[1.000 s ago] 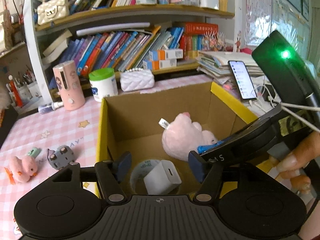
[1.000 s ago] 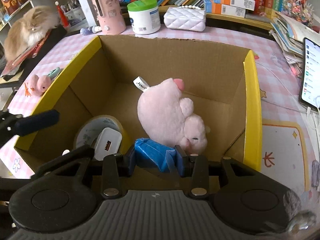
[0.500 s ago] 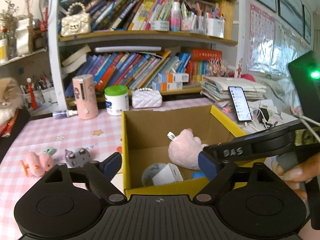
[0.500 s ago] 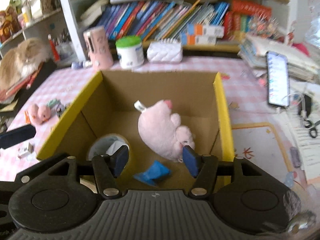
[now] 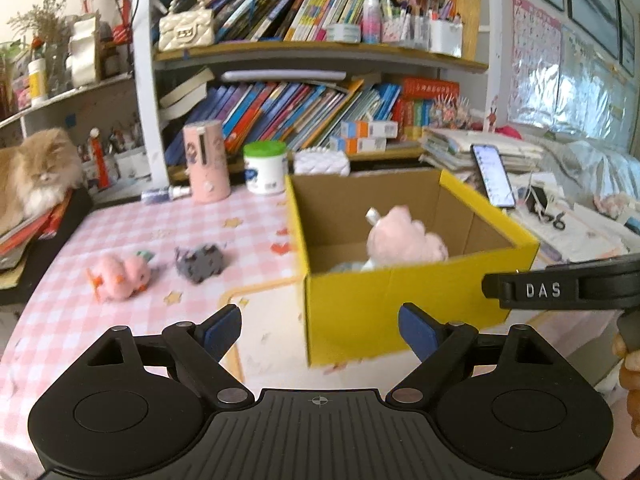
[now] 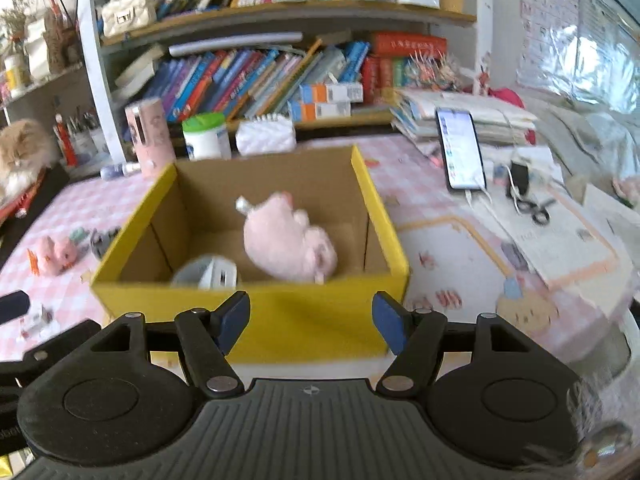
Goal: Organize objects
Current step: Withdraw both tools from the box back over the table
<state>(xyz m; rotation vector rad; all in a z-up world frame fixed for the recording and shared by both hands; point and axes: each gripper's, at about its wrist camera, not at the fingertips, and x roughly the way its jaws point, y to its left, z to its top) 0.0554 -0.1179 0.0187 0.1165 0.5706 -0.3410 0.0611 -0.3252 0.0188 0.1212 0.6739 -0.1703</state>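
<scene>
Inside, the box (image 6: 256,320) just ahead of the right gripper (image 6: 310,320) holds a pink plush (image 6: 288,240) and a blurred white item (image 6: 218,272) half hidden by its near wall. Both grippers are released and empty, the right one's jaws opening. Left gripper (image 5: 320,330) faces the box corner; ahead to its left, a pink toy (image 5: 120,276) and grey toy (image 5: 200,262) lie on the checked bench (image 5: 120,232). Beyond, bookshelves (image 5: 304,96); far left, a cat (image 5: 36,172).
</scene>
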